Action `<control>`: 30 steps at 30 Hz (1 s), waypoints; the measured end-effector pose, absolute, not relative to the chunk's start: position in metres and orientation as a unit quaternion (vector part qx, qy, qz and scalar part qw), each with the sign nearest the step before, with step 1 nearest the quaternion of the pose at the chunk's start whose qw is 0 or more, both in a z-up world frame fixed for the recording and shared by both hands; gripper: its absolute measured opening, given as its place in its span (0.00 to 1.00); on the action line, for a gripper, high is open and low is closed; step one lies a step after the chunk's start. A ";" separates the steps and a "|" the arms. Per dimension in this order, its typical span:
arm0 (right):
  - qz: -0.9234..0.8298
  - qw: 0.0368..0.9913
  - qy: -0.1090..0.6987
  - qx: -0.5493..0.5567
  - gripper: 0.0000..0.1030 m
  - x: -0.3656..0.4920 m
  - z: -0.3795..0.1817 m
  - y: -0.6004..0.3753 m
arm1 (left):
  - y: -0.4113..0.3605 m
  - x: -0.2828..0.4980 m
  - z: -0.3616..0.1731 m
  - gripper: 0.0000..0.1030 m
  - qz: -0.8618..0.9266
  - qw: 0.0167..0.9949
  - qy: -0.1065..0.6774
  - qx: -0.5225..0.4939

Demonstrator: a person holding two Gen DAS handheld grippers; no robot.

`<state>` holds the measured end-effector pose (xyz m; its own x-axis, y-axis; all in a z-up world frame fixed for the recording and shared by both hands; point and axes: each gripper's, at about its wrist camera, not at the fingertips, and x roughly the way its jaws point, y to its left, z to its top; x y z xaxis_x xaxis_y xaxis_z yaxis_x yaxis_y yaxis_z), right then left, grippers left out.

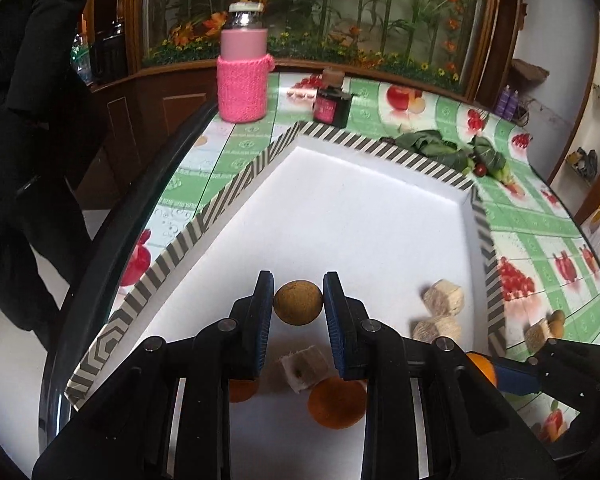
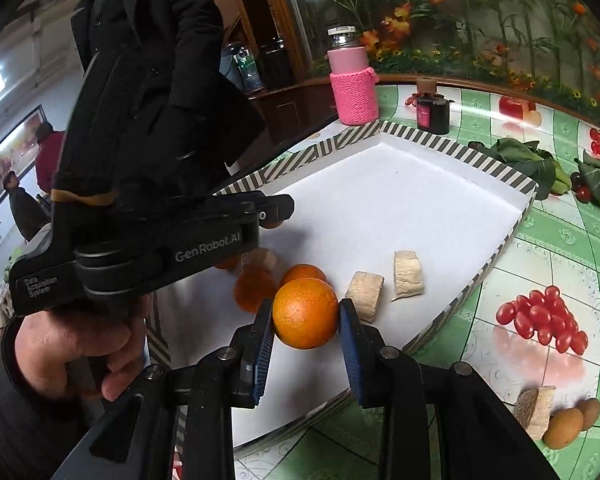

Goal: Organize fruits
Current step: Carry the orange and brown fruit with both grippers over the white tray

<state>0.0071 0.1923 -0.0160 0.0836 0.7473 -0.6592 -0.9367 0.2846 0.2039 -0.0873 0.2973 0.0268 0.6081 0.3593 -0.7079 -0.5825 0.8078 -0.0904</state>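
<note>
- My left hand-held gripper (image 1: 298, 300) pinches a small brown fruit (image 1: 298, 303) above the white tray (image 1: 340, 208).
- My right hand-held gripper (image 2: 305, 314) clamps an orange (image 2: 305, 313) over the tray's near edge, on the worktop (image 2: 560, 248).

Soft indoor light, glare on the white tray (image 1: 340, 208), fisheye-bent edges, slight blur.

The left gripper (image 1: 298, 304) squeezes a small round brown fruit (image 1: 298, 302) between its blue pads (image 1: 334, 320), above the white tray (image 1: 340, 216). An orange (image 1: 337, 403) and pale chunks (image 1: 442, 298) lie in the tray. A pink bottle (image 1: 242, 76) stands on the table.
</note>
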 end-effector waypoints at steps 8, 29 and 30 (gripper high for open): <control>0.579 0.725 0.344 -0.144 0.30 0.010 -0.021 0.190 | 0.297 -0.088 0.025 0.24 0.266 0.880 0.360 -0.158; 0.581 0.726 0.333 -0.160 0.30 0.005 -0.023 0.193 | 0.296 -0.087 0.025 0.24 0.267 0.880 0.361 -0.157; 0.580 0.726 0.332 -0.161 0.30 0.005 -0.023 0.193 | 0.296 -0.087 0.024 0.24 0.267 0.880 0.361 -0.157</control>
